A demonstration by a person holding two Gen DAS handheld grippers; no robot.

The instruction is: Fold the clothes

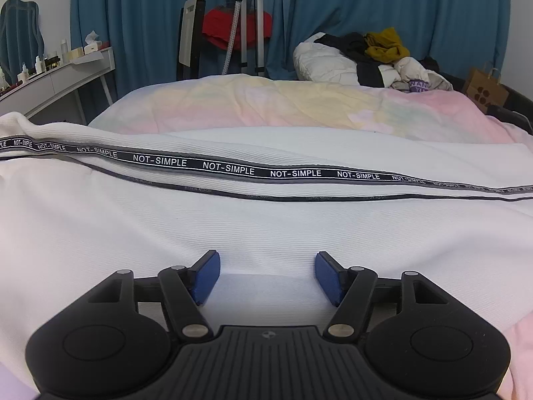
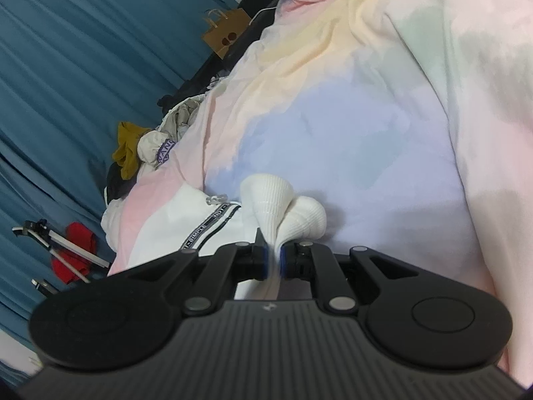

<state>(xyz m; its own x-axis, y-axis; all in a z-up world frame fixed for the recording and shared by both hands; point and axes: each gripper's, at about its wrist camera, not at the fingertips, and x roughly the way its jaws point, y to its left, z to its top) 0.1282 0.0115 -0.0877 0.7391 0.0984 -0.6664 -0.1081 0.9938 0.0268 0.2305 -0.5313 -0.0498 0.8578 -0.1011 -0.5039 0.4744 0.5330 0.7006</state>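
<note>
A white ribbed garment [image 1: 266, 220] with a black "NOT-SIMPLE" tape stripe [image 1: 230, 168] lies spread across the bed. My left gripper [image 1: 268, 268] hovers low over its near part. Its blue pads [image 1: 208, 276] stand well apart and press on nothing, with only flat cloth and a low fold edge between them. In the right wrist view my right gripper [image 2: 273, 260] is shut on a bunched end of the same white garment [image 2: 283, 206], which bulges out in two lobes past the fingertips. The rest of the garment [image 2: 186, 223] trails off to the left.
A pastel duvet [image 1: 299, 106] covers the bed. A pile of other clothes [image 1: 366, 56] sits at its far side, with a brown paper bag [image 1: 486, 90] beside it. A tripod [image 1: 250, 33], a red cloth and blue curtains stand behind. A white dressing table [image 1: 56, 76] is far left.
</note>
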